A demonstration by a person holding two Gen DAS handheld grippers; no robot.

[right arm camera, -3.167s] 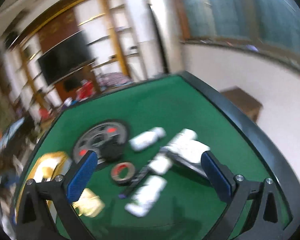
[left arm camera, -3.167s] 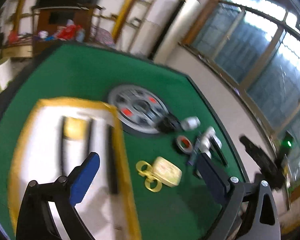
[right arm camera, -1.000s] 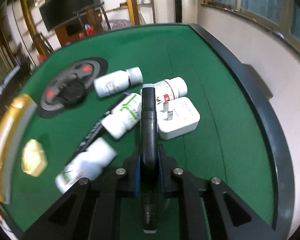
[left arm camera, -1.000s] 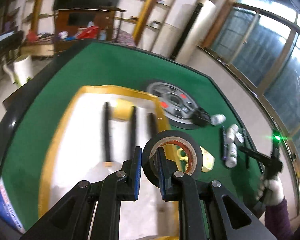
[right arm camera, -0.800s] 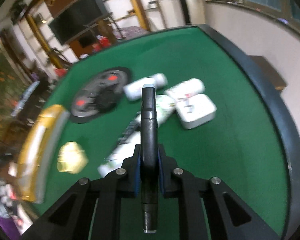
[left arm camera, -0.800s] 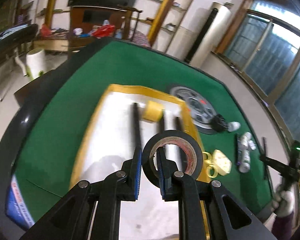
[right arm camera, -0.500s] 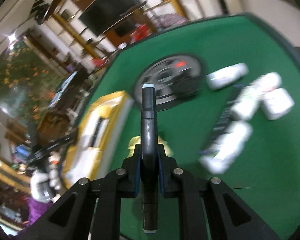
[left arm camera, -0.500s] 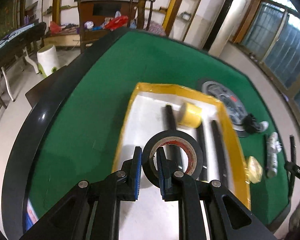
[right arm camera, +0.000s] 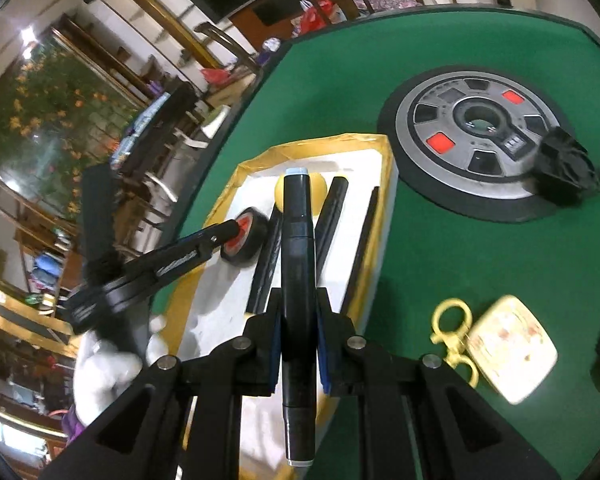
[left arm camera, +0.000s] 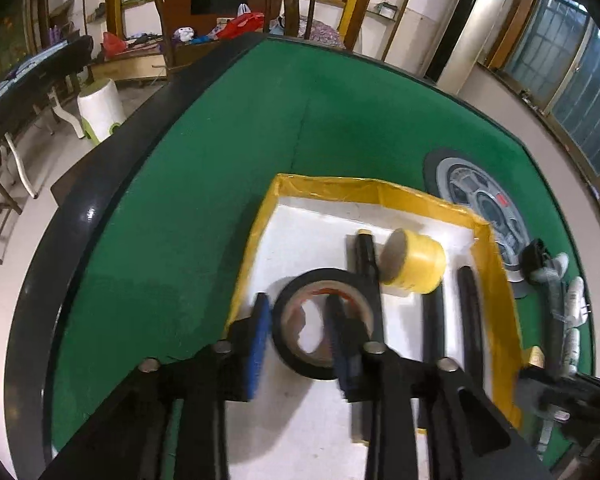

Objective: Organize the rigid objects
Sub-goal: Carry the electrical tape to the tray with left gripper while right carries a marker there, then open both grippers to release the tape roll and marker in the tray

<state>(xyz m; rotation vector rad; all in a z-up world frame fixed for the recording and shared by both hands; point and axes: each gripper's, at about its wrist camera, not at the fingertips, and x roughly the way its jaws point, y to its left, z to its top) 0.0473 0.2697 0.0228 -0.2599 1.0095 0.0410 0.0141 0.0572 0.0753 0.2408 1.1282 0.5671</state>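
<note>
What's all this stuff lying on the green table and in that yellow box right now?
Tray: one, yellow rim, white floor, on green table.
Black tape roll: one, in tray, between opening left jaws.
Yellow tape roll: one, in tray.
Black markers: three, lying in tray.
Held marker: one, black, clamped.
Round disc: one, grey, red patches, right of tray.
Key tag: one, cream, yellow clasp.
Left gripper: black, blue pads.
Right gripper: shut on marker.

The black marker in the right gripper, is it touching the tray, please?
Apart: the right wrist view shows the black marker clamped in the right gripper, above the yellow-rimmed tray.
</note>
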